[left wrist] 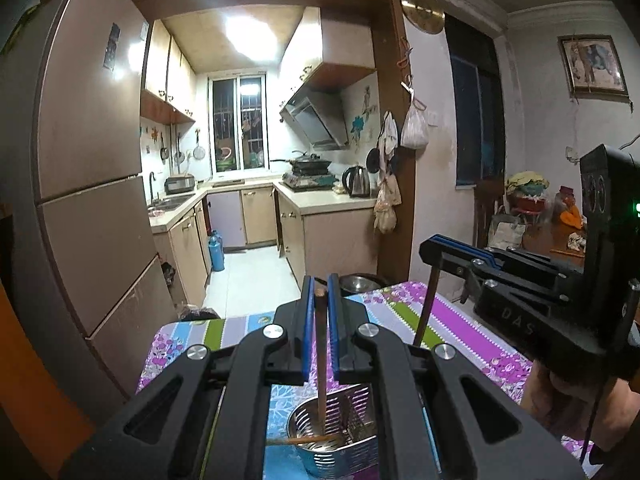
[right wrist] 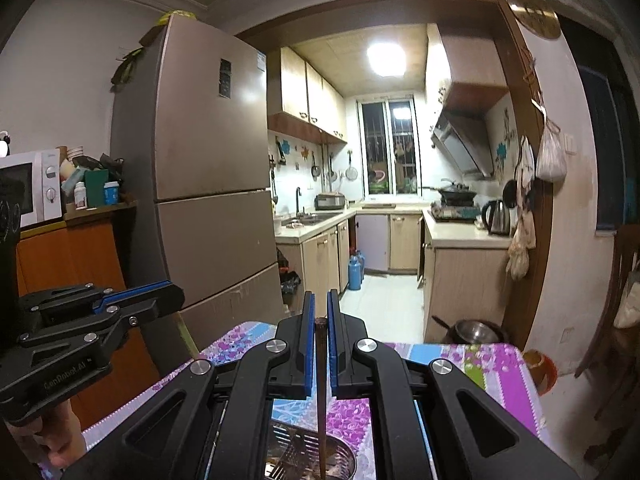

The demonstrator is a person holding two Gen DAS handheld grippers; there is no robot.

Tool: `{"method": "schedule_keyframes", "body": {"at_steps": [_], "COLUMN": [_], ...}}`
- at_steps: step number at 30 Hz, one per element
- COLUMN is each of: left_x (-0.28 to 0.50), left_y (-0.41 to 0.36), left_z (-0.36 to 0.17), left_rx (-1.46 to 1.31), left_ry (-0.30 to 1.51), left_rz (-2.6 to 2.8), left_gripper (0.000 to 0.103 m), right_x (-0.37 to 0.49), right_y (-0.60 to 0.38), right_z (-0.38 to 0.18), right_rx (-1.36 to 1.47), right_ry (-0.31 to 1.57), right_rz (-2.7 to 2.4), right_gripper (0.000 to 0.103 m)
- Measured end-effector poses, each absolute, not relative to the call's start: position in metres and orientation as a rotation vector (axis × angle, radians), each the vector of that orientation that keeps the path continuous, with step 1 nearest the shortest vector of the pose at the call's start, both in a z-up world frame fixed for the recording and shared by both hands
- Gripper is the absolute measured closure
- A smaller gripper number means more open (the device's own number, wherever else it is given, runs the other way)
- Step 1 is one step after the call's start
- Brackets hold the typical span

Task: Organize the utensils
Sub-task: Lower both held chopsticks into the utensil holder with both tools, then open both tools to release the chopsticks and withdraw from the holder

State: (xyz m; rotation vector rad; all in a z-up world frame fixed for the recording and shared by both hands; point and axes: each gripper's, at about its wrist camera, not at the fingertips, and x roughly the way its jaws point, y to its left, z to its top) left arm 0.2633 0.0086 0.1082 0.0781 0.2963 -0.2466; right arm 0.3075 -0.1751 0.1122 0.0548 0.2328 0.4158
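Observation:
My left gripper [left wrist: 320, 292] is shut on a brown chopstick [left wrist: 321, 360] that hangs upright, its lower end inside a perforated steel utensil holder [left wrist: 340, 436] on the floral tablecloth [left wrist: 460, 332]. A second chopstick [left wrist: 298, 440] lies slanted across the holder's rim. My right gripper [right wrist: 320, 318] is shut on a dark chopstick [right wrist: 321, 408], held upright with its tip over the same holder [right wrist: 308, 456]. The right gripper also shows in the left wrist view [left wrist: 436, 248] with its chopstick [left wrist: 427, 304]; the left gripper shows in the right wrist view [right wrist: 160, 294].
A tall fridge [right wrist: 208, 184] stands left of the table. A microwave [right wrist: 28, 188] sits on an orange cabinet. A steel bowl [right wrist: 476, 332] sits beyond the table's far edge. The kitchen doorway opens ahead. A wooden chair [right wrist: 616, 320] stands at right.

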Motion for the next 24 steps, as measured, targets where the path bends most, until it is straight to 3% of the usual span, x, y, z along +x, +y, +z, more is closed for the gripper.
{"method": "schedule_keyframes", "body": {"at_steps": [8, 12, 13, 15, 18, 21, 24], "left_x": [0.271, 0.272, 0.272, 0.271, 0.27, 0.267, 0.26], "left_y": [0.014, 0.018, 0.02, 0.024, 0.03, 0.035, 0.045], "left_z": [0.098, 0.099, 0.1, 0.101, 0.104, 0.109, 0.114], "left_rx": [0.074, 0.063, 0.058, 0.054, 0.043, 0.027, 0.014], "left_ry": [0.328, 0.336, 0.336, 0.331, 0.319, 0.304, 0.284], "left_rz": [-0.218, -0.19, -0.185, -0.167, -0.143, -0.121, -0.1], "left_gripper": [0.097, 0.096, 0.093, 0.079, 0.069, 0.06, 0.059], "right_x": [0.313, 0.312, 0.312, 0.309, 0.303, 0.296, 0.283], "right_y": [-0.189, -0.204, -0.207, -0.213, -0.22, -0.226, -0.234], "right_z": [0.096, 0.096, 0.097, 0.099, 0.105, 0.112, 0.121], "right_rx": [0.1, 0.133, 0.138, 0.144, 0.148, 0.151, 0.156], "right_ry": [0.275, 0.27, 0.266, 0.256, 0.237, 0.22, 0.197], "right_rz": [0.389, 0.368, 0.364, 0.357, 0.354, 0.354, 0.358], "right_gripper": [0.095, 0.081, 0.078, 0.077, 0.075, 0.072, 0.067]}}
